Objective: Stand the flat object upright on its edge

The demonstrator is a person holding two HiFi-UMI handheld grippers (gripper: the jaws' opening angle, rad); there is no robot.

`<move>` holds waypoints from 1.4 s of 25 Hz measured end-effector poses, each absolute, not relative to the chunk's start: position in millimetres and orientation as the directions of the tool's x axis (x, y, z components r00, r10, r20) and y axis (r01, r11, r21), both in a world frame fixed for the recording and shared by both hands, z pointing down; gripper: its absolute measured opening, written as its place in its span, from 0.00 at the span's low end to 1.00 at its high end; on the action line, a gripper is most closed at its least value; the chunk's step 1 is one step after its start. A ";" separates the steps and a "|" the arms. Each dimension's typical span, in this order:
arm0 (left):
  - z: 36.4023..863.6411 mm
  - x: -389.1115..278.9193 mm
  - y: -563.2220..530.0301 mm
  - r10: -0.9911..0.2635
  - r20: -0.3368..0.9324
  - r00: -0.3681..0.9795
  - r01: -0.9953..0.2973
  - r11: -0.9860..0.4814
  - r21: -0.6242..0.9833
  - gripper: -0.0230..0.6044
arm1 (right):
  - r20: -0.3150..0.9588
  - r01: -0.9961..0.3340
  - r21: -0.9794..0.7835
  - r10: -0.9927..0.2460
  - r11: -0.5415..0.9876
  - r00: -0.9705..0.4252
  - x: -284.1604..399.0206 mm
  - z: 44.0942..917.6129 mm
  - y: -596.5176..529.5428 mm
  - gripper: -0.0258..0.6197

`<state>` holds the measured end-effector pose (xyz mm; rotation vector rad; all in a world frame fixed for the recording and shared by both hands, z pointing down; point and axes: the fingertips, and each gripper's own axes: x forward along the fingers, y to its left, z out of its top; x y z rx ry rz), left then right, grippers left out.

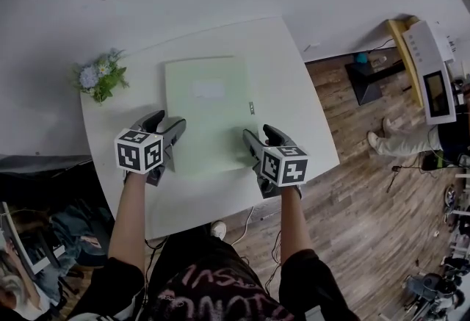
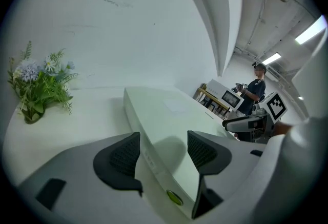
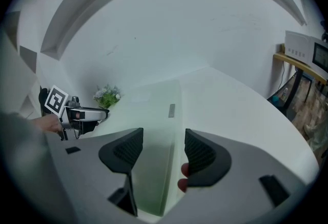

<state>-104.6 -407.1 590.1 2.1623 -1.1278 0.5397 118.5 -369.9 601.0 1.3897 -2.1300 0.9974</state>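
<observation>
The pale green folder (image 1: 209, 114) (image 2: 169, 115) (image 3: 154, 115) lies flat in the middle of the white table (image 1: 294, 92), its long sides running away from the person and a pale label (image 1: 208, 89) on its top face. A small grey tab (image 1: 251, 108) (image 3: 171, 110) sits near its right edge.

The left gripper (image 1: 165, 121) (image 2: 163, 154) is at the folder's near left corner. Its fingers stand apart, one on either side of the left edge: the outer over the bare table, the inner above the folder's top face. Neither pad presses on the folder. A round green spot (image 2: 174, 197) shows on the folder's side face, close to the camera.

The right gripper (image 1: 262, 134) (image 3: 163, 152) is at the near right corner, with its fingers likewise spread either side of the right edge and gripping nothing.

A small bunch of flowers (image 1: 99, 77) (image 2: 38, 84) (image 3: 106, 96) stands at the table's left edge, well apart from the folder. Past the table's right side there is wooden floor (image 1: 382, 187) and a shelf carrying a white device (image 1: 429, 66). A person (image 2: 254, 89) stands far back in the left gripper view.
</observation>
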 end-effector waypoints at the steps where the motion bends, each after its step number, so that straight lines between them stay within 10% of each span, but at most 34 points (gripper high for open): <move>1: 592.2 -104.0 -407.2 -0.569 0.611 0.550 -0.832 -0.433 0.346 0.50 | 0.670 -0.904 -0.347 -0.609 0.249 -0.424 118.4 602.7 -370.1 0.42; 35: 594.4 -96.3 -411.3 -0.552 0.619 0.559 -0.822 -0.471 0.321 0.49 | 0.715 -0.881 -0.356 -0.516 0.312 -0.472 107.1 613.7 -377.3 0.40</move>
